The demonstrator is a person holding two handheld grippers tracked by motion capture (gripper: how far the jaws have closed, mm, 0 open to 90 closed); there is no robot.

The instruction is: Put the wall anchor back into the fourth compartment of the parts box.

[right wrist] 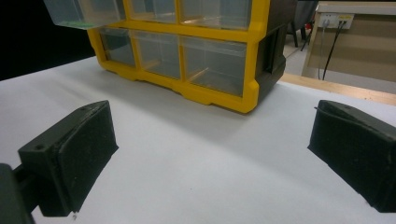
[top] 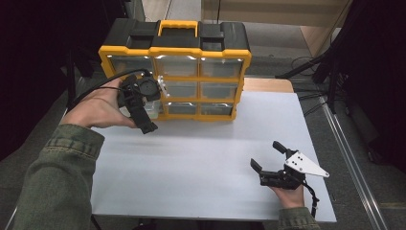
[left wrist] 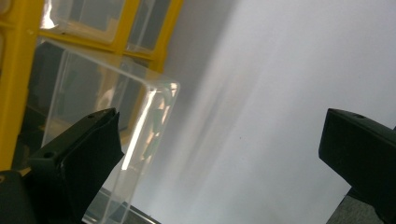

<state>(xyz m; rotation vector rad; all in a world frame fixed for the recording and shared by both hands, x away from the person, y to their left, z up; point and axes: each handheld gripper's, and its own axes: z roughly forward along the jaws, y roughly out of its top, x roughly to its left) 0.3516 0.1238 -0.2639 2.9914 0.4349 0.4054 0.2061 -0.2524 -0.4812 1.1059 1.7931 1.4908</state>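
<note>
Up at the far left of the white table (top: 191, 158), a yellow-and-black organizer case (top: 174, 67) stands upright, its grid of clear drawers facing the person and its handle on top. The left gripper (top: 143, 108) is held in front of the case's left column, in the person's left hand (top: 98, 108), with its cable looping up and back over the wrist. One clear drawer (left wrist: 116, 140) sticks out from the case on that side; in the left gripper view its rounded front corner lies just beside the left-hand jaw, while the other jaw stands well apart over bare table, so the jaws are spread wide and pinch nothing. Whether the near jaw brushes the drawer wall I cannot tell. In the right gripper view the same drawer (right wrist: 81, 14) juts out of the top left of the case, clear of the drawers beneath it. The right gripper (top: 268, 155) rests near the table's near right corner, in the person's right hand (top: 289, 194), its grey three-cornered plate on top. Its jaws are also spread wide with only white tabletop between them, pointed toward the case, which stands well apart from them.
</note>
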